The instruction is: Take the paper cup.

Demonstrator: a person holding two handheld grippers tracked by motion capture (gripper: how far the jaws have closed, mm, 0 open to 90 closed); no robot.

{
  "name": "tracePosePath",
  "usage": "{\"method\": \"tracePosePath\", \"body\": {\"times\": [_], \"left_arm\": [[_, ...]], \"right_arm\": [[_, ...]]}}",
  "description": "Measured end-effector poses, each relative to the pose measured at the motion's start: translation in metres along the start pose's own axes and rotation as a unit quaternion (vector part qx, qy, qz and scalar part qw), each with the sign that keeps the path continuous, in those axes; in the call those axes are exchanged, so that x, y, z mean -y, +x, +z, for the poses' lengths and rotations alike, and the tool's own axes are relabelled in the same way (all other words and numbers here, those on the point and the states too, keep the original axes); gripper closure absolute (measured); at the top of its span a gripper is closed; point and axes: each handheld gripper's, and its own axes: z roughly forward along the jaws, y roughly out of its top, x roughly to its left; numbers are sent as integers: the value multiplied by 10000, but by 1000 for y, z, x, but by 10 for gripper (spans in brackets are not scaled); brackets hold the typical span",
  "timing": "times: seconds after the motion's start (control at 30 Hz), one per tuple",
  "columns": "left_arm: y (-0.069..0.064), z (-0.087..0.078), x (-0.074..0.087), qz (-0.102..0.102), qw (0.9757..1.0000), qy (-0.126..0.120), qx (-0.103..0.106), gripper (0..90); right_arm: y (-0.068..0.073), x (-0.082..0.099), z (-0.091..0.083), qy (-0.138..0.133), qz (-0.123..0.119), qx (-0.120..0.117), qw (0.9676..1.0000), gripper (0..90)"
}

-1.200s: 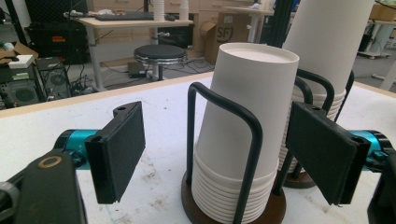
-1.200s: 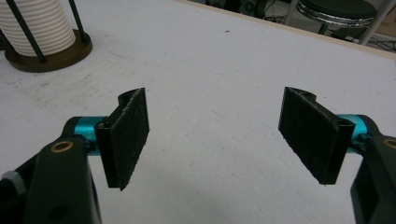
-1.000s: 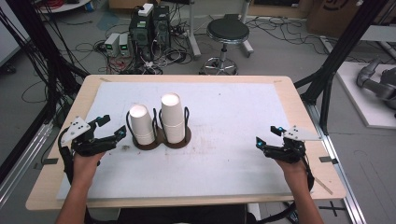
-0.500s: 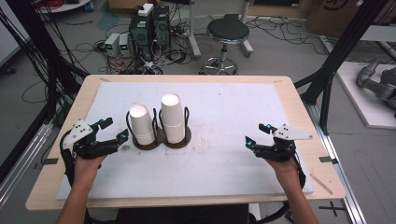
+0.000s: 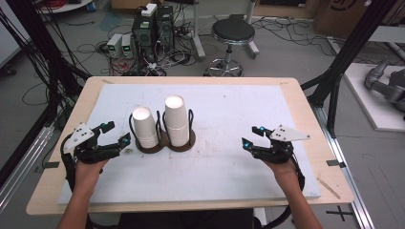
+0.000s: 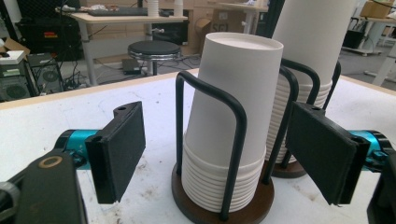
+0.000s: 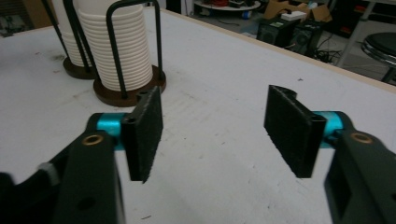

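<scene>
Keeping my left gripper (image 5: 117, 135) apart just beside the shorter cup stack (image 5: 145, 127) in its wire holder (image 5: 162, 142), ready to grip; my right gripper (image 5: 253, 137), just narrowed, holds nothing.

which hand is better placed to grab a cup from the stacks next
Left. The left tool sits open right beside the shorter cup stack. The right tool is well away from the holder, with nothing between its closing jaws.
</scene>
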Motion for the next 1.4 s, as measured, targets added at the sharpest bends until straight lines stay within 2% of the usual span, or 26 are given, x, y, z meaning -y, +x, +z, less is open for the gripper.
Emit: {"method": "tracePosePath", "body": {"times": [0.07, 0.1, 0.23, 0.3, 0.33, 0.37, 0.4, 0.47, 0.53, 0.67, 0.77, 0.8, 0.87, 0.9, 1.0, 1.07, 1.13, 1.23, 1.4], "left_arm": [[0, 0, 1, -1, 10000, 22, -6, 200], [-1, 0, 1, -1, 10000, 36, -7, 200], [-1, -1, 1, 7, 10000, 20, -12, 200], [-1, -1, 1, 9, 10000, 24, -13, 200], [-1, -1, 1, 5, 10000, 20, -4, 200], [-1, -1, 1, 5, 10000, 20, -4, 200], [-1, -1, 0, 16, 10000, 22, 15, 200], [-1, -1, 0, 6, 10000, 16, 17, 200], [-1, -1, 0, 6, 10000, 19, 29, 200], [-1, 0, 0, -10, 10000, 31, 67, 200], [-1, 0, -1, 1, 10000, 37, 92, 200], [-1, 0, -1, 0, 9999, 28, 103, 200], [-1, 0, -2, -13, 9999, 1, 102, 200], [-1, -1, -2, -24, 10000, -8, 96, 200], [-1, 0, -2, -19, 9999, 3, 138, 200], [-1, 0, -2, -16, 9999, 12, 140, 200], [-1, 0, -3, -14, 9999, 18, 161, 200], [-1, 0, -3, -12, 9999, 17, 162, 200], [1, -3, -4, -32, 9999, -14, 151, 200]], "right_arm": [[3, -2, 2, 1, -112, -7, 9999, 512], [4, -4, 3, 30, -176, 75, 9998, 542], [5, -9, 9, 54, -289, 121, 9995, 708], [6, -9, 11, 79, -296, 54, 9995, 738], [10, -11, 14, 106, -418, 30, 9991, 811], [10, -11, 14, 106, -418, 30, 9991, 811], [16, -16, 17, 43, -549, -1, 9985, 860], [18, -18, 18, 15, -599, -26, 9982, 871], [24, -24, 22, -109, -662, 83, 9977, 900], [27, -27, 28, -90, -679, 171, 9975, 900], [30, -29, 33, -62, -752, 13, 9972, 900], [35, -32, 36, -126, -782, -161, 9967, 900], [40, -36, 38, -132, -762, -306, 9965, 900], [40, -36, 38, -132, -762, -306, 9965, 900], [52, -45, 47, -97, -729, -598, 9955, 900], [55, -47, 50, -103, -742, -654, 9950, 900], [64, -51, 58, -116, -773, -732, 9942, 900], [71, -54, 65, -151, -840, -729, 9937, 900], [74, -54, 71, -139, -850, -761, 9934, 900]]}}
